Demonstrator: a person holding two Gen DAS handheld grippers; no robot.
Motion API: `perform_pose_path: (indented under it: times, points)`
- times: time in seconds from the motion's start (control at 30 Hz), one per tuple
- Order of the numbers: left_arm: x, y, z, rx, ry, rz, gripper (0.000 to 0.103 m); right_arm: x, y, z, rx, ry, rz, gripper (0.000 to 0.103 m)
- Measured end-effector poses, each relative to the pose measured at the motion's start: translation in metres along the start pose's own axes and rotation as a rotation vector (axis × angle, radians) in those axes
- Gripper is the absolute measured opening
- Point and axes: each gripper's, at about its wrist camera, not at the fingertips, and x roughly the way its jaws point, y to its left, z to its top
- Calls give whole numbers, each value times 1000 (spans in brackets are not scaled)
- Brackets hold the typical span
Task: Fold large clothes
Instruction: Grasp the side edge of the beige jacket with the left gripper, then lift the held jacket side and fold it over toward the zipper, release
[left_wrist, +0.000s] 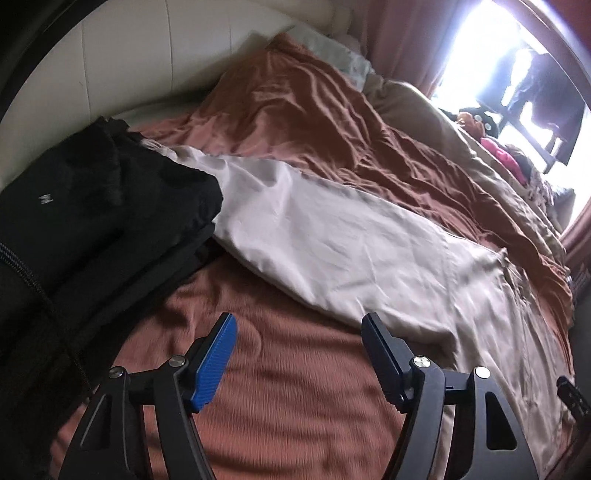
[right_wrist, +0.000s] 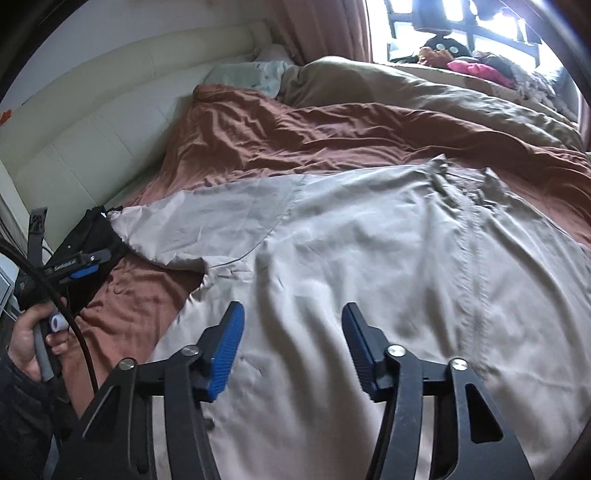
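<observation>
The beige zip-front jacket (right_wrist: 369, 240) lies spread flat on the bed (right_wrist: 258, 140), front up, one sleeve (left_wrist: 295, 221) stretched out toward a stack of black clothes (left_wrist: 92, 206) that looks already folded. No fold shows in the jacket yet, so its folding seems barely begun. The left gripper (left_wrist: 299, 354) hangs over bare bedspread beside the sleeve, jaws released and empty; the right gripper (right_wrist: 293, 350) hovers over the jacket's body, jaws likewise apart.

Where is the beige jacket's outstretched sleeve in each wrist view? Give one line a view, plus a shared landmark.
Left wrist: the sleeve runs across the middle, its end against the black clothes at left.
Right wrist: the sleeve lies left of centre, reaching toward the left edge.
Shared landmark: the rust-brown bedspread behind it.
</observation>
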Motion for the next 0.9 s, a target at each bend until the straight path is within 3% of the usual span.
perform_pose_path:
  times: [0.17,0.33,0.43,0.5,0.57,0.6,0.73,0.83,0.9]
  points:
    - [41,0,19,0,33,30,71,37,-1,15,19,11,17,38]
    - [95,-1,22,9,143,116,68,74,-4,26,96,39,55,31]
    - [110,-4,23,38,128,160,67,90,-5,29,123,64,83,28]
    - [112,-7,26,50,103,188,46,103,-4,32,143,85,104,28]
    - [112,-10,31,58,96,210,11,116,-2,34,167,106,134,27]
    - [108,-11,35,58,88,182,5,123,0,35,176,117,149,27]
    - [83,-24,53,65,11,136,3,151,4,43,229,164,239,27]
    - [55,-36,71,87,-59,103,3,179,6,47,293,199,355,27]
    - [37,-45,85,97,-93,72,3,197,7,45,321,220,369,27]
